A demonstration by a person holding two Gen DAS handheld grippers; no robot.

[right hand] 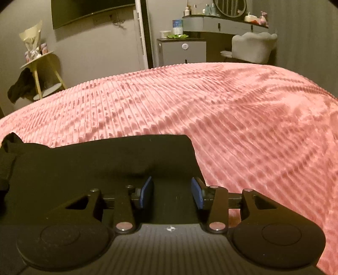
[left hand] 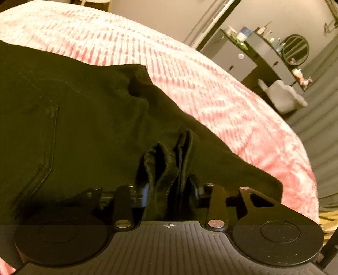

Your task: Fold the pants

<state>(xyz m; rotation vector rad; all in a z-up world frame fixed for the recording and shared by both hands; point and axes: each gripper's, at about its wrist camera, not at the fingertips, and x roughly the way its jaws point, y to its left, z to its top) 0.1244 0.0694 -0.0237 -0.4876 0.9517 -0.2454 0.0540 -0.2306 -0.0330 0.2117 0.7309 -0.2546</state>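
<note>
Black pants (left hand: 84, 116) lie spread on a pink ribbed blanket (left hand: 200, 91), a back pocket seam showing at the left. My left gripper (left hand: 170, 190) is shut on a bunched fold of the pants that stands up between its fingers, near the cloth's right edge. In the right wrist view a flat end of the pants (right hand: 95, 160) lies on the blanket (right hand: 232, 127). My right gripper (right hand: 171, 190) hovers low over that end, near its right corner. Its blue pads (right hand: 146, 191) stand apart, with only flat cloth beneath them and nothing pinched.
Beyond the bed stand a grey vanity with a round mirror (right hand: 230, 8), a pale padded chair (right hand: 253, 46), a small grey cabinet (right hand: 183, 52) and a yellow side table (right hand: 42, 63) with dark cloth hanging from it. The blanket stretches far to the right of the pants.
</note>
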